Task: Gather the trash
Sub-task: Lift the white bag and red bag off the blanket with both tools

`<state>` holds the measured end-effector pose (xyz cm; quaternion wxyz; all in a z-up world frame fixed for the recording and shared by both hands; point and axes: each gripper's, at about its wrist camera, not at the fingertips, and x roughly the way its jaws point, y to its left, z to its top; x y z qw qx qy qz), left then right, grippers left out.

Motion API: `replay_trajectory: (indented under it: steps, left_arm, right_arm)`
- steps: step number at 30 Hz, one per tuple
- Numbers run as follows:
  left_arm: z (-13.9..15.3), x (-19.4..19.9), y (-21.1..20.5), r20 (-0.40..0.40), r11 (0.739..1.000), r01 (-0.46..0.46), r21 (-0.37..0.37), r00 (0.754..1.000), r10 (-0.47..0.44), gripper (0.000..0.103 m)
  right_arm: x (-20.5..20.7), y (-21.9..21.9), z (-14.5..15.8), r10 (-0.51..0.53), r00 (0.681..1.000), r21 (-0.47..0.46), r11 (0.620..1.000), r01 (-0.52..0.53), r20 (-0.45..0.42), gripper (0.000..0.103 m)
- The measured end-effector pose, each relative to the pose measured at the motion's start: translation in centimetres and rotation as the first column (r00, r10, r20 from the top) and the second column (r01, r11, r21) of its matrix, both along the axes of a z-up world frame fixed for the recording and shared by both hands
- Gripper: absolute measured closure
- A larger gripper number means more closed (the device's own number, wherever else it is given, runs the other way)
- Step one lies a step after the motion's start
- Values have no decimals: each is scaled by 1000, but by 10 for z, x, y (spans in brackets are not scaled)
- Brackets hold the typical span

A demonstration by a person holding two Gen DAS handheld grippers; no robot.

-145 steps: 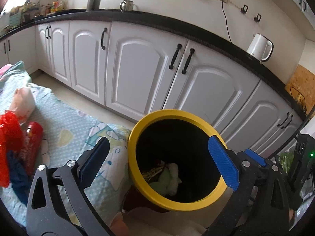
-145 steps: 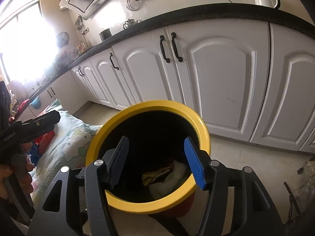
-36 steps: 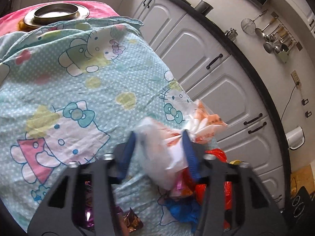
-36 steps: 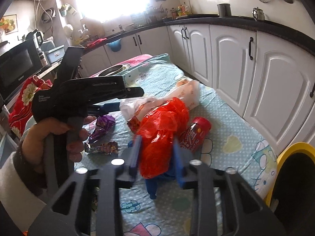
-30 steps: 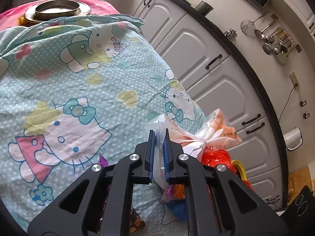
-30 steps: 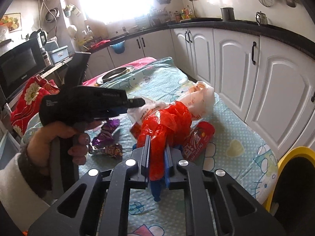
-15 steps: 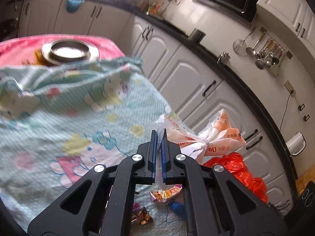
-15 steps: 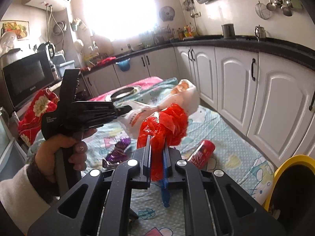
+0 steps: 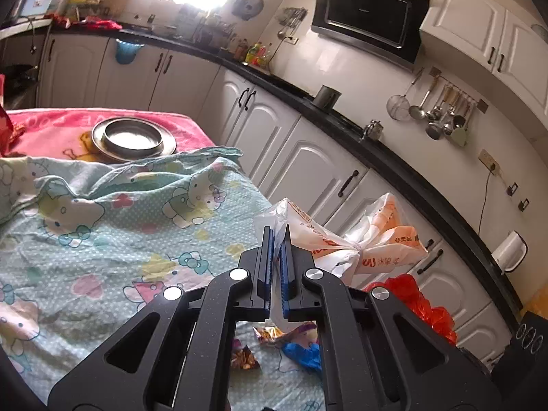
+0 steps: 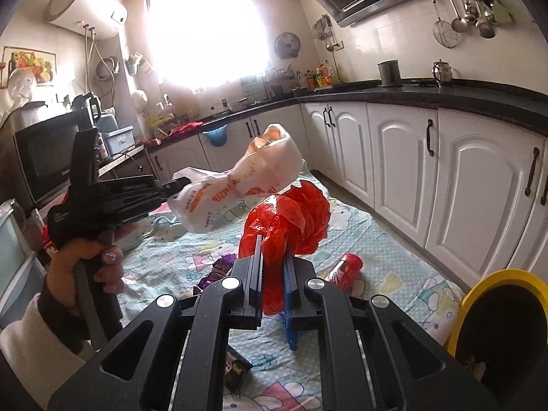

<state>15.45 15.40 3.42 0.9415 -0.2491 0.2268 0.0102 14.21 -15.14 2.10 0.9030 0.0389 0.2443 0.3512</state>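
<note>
Two hand-held tools are each lifting a piece of trash off a tabletop covered with a pale blue cartoon-print cloth [image 9: 102, 233], apparently to carry both to the bin in one trip.

At the left of the right wrist view, the person's left hand [image 10: 89, 260] grips the handle of the left tool [image 9: 276, 239], which points level toward the right. Its jaws are pressed nearly together on a thin fold of a white and orange plastic bag [image 10: 239, 185]. The bag is knotted in the middle and hangs in the air above the cloth, touching nothing else, probably held by its edge so it trails clear of the other litter.

In the middle, the right tool [image 10: 272, 257] points forward and slightly up. Its jaws are narrow, clamped on a crumpled red plastic bag [image 10: 291, 219] that bulges above the tips, also raised off the cloth.

Below them, loose wrappers [image 10: 215, 270] and a red can [image 10: 344, 270] lying on its side remain on the cloth near the edge that faces the white cabinets [image 10: 479, 185].

At the far right, past the near right corner of the tabletop, stands the yellow-rimmed trash bin [image 10: 496, 277], open and lower than both tools, well apart from the bags. Judging from this, the carry to the bin is the step in hand.
</note>
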Motion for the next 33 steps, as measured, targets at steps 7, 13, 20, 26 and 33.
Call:
replay_trajectory:
  steps: [7,13,20,26,33]
  left_arm:
    - [9,-18,-13,30,1000,11,24,999,-12,102]
    - [13,-26,-28,36,998,30,56,999,-32,102]
    - [17,-27,-55,39,992,73,102,996,-77,102]
    - [18,-26,-78,38,985,105,134,993,-111,102]
    - [18,-23,-102,31,976,141,163,989,-147,102]
  right_arm:
    - [-15,-16,6,-23,1000,18,1000,23,14,94]
    - [-27,-31,3,-51,999,19,999,51,16,94]
    - [-35,-53,-2,-97,995,22,995,97,5,94]
    - [-39,-76,-3,-151,989,31,988,151,4,94]
    - [-44,-104,-4,-212,977,42,976,212,5,94]
